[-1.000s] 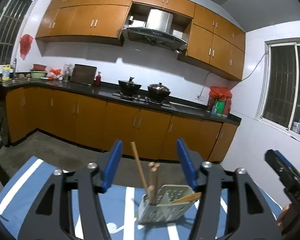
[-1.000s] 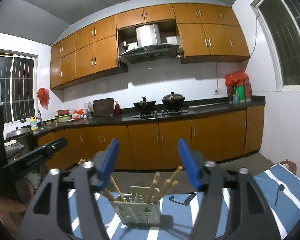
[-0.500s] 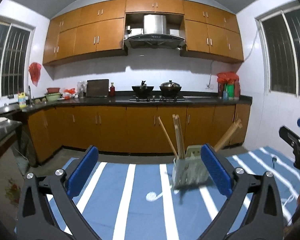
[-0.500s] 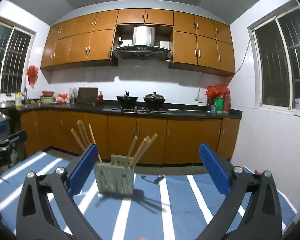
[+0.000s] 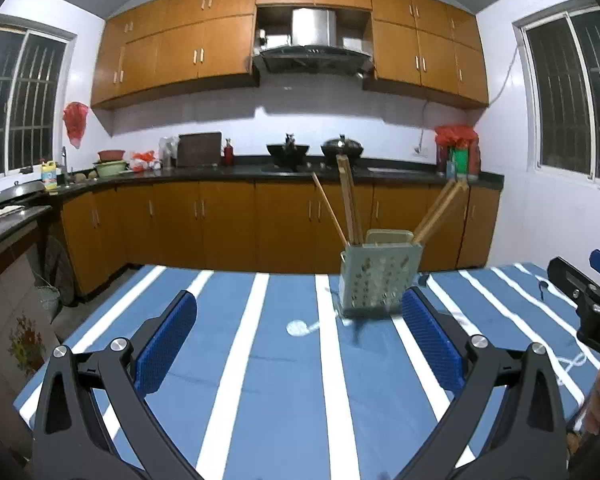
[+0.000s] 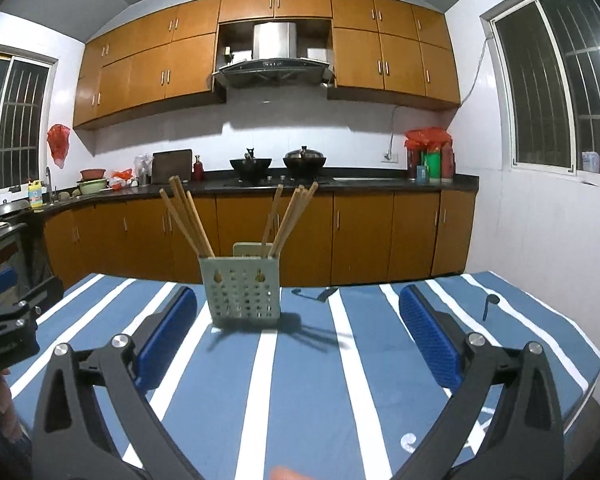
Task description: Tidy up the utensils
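Note:
A pale green perforated utensil holder [image 5: 380, 284] [image 6: 242, 296] stands on the blue white-striped tablecloth [image 5: 284, 380] [image 6: 300, 380], with several wooden chopsticks [image 5: 348, 204] [image 6: 188, 216] leaning out of it. My left gripper [image 5: 300, 340] is open and empty, with the holder ahead and to the right of its right pad. My right gripper [image 6: 298, 336] is also open and empty, with the holder ahead near its left pad. A white spoon [image 5: 298, 327] [image 6: 410, 440] lies on the cloth. Two black utensils [image 6: 312, 294] [image 6: 490, 304] lie farther back.
The table's far edge faces wooden kitchen cabinets [image 5: 228, 224] and a dark counter with two pots [image 6: 276, 162]. The right gripper's body [image 5: 592, 308] shows at the right edge of the left wrist view, the left one's [image 6: 8, 320] at the left edge of the right wrist view.
Both grippers' jaws have spread from partly open to wide. Both have sunk toward the table, and the holder now sits off to one side in each view instead of between the fingers.

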A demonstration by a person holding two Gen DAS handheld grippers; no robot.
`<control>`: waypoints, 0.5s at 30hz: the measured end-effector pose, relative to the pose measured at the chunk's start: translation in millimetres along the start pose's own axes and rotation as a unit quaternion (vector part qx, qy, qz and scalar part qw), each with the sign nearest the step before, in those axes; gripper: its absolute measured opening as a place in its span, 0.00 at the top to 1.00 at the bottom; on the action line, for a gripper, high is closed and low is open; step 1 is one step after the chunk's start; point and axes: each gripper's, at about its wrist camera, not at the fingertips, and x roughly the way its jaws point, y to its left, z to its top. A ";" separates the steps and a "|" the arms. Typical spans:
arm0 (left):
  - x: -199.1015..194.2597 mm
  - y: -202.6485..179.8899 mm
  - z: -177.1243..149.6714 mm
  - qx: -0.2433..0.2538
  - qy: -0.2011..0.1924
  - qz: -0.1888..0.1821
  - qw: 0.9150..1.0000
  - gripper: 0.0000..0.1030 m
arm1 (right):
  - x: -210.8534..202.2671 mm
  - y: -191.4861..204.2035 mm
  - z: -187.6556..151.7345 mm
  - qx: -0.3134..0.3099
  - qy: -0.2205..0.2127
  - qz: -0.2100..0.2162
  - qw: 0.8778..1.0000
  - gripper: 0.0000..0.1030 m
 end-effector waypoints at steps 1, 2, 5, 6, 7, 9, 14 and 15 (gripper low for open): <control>0.3 -2.0 -2.6 0.005 0.003 0.001 1.000 0.02 | 0.4 0.9 -3.9 -0.003 0.004 0.001 1.000 0.04; 0.8 -4.6 -5.1 0.012 0.004 0.005 1.000 0.02 | 1.1 1.7 -7.7 -0.006 0.009 0.002 1.000 0.04; -0.3 -8.6 -11.5 0.026 0.007 0.003 1.000 0.02 | 4.9 3.3 -16.1 -0.012 0.021 0.000 1.000 0.04; -0.2 -9.6 -13.6 0.029 0.009 0.001 1.000 0.02 | 6.2 3.7 -20.0 -0.012 0.026 -0.003 1.000 0.04; -0.2 -10.0 -16.3 0.030 0.010 0.000 1.000 0.02 | 7.3 3.6 -22.3 -0.011 0.029 -0.005 0.999 0.04; 0.8 -10.6 -21.2 0.030 0.019 -0.005 0.999 0.02 | 10.6 2.8 -27.0 -0.009 0.040 -0.010 0.999 0.04; 5.0 -7.4 -29.2 0.022 0.037 0.009 0.999 0.02 | 12.3 -0.9 -31.9 -0.002 0.050 -0.009 0.999 0.04; 4.9 -6.5 -30.0 0.020 0.038 0.010 0.999 0.02 | 12.3 -0.8 -32.5 -0.002 0.051 -0.010 0.999 0.04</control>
